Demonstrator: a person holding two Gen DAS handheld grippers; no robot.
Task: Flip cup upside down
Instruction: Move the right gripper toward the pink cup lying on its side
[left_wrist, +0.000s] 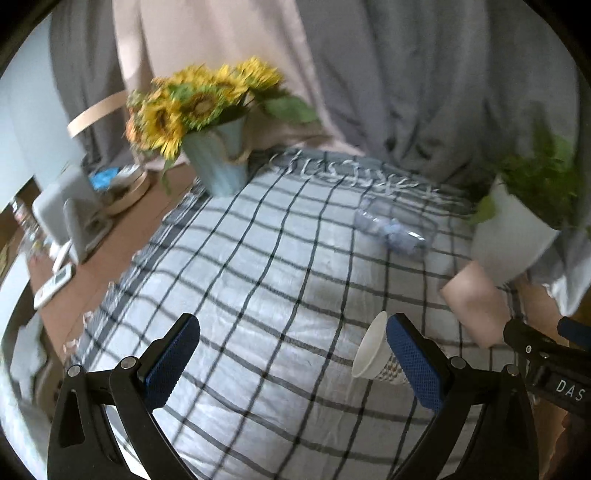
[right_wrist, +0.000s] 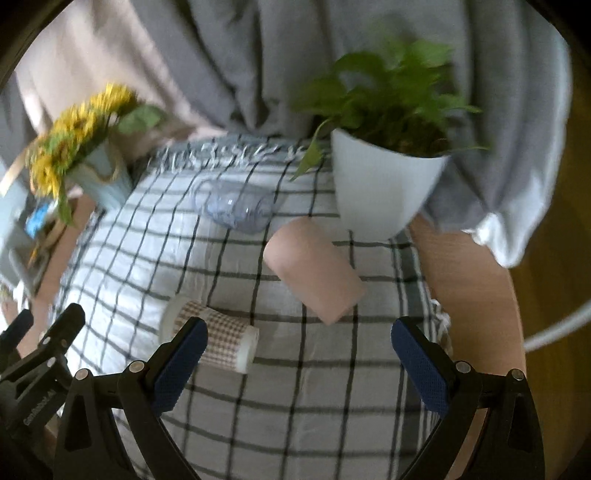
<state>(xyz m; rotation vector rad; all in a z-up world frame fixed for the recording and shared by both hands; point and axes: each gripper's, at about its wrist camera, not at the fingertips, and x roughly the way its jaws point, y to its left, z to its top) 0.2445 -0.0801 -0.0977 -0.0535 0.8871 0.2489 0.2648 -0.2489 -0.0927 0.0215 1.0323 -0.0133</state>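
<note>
A paper cup (right_wrist: 218, 341) with a brown check pattern lies on its side on the checked tablecloth (right_wrist: 295, 387). In the left wrist view the cup (left_wrist: 373, 350) shows its white inside, just behind my left gripper's right finger. My left gripper (left_wrist: 291, 354) is open and empty. My right gripper (right_wrist: 299, 354) is open and empty; the cup lies just behind its left finger. A pink cup (right_wrist: 314, 266) lies on its side further back; it also shows in the left wrist view (left_wrist: 476, 302). A clear glass cup (right_wrist: 236, 206) lies on its side behind.
A white pot with a green plant (right_wrist: 380, 188) stands at the back right. A blue vase of sunflowers (left_wrist: 218, 162) stands at the back left. Grey curtains hang behind. Small devices (left_wrist: 66, 229) sit on the brown table left of the cloth.
</note>
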